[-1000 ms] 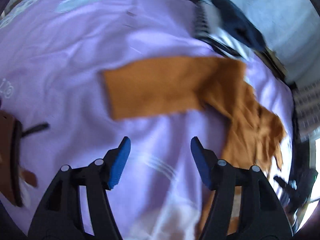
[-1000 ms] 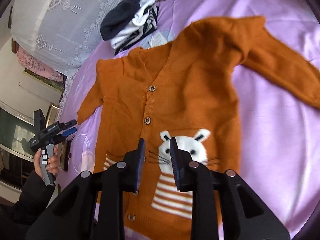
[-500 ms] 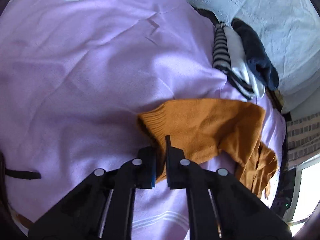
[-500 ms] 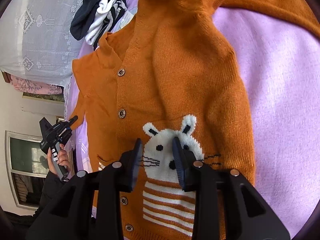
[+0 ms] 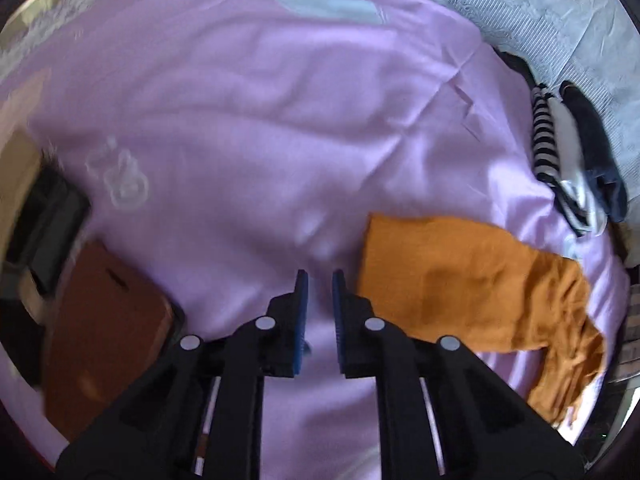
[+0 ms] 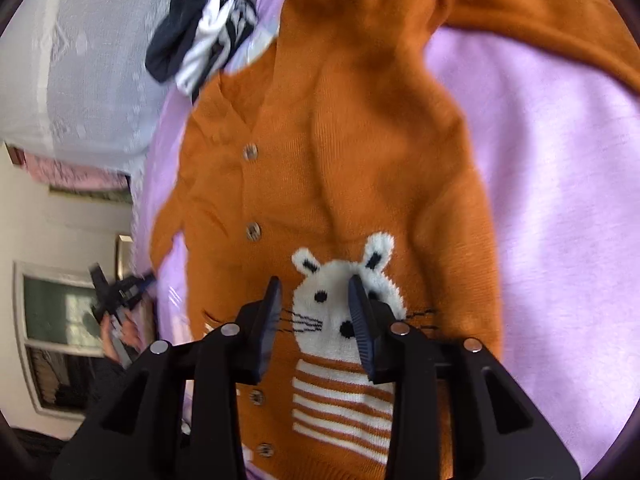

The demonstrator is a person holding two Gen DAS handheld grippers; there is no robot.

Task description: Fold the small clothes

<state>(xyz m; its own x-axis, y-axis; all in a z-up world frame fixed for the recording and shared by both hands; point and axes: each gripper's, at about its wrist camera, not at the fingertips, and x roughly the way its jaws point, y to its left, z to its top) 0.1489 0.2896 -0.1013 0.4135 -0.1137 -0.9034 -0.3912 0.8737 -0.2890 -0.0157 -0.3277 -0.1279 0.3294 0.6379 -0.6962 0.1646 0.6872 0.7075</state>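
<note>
While sleeve (image 5: pixel 452 280) lies flat, left gripper (image 5: pixel 320 280) hovers beside.

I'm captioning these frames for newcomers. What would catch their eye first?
The orange cardigan with a white rabbit on its front, spread on the purple bedsheet beneath the right gripper. Then the dark and striped clothes pile near the sheet's far edge, beyond the cardigan's sleeve.
</note>
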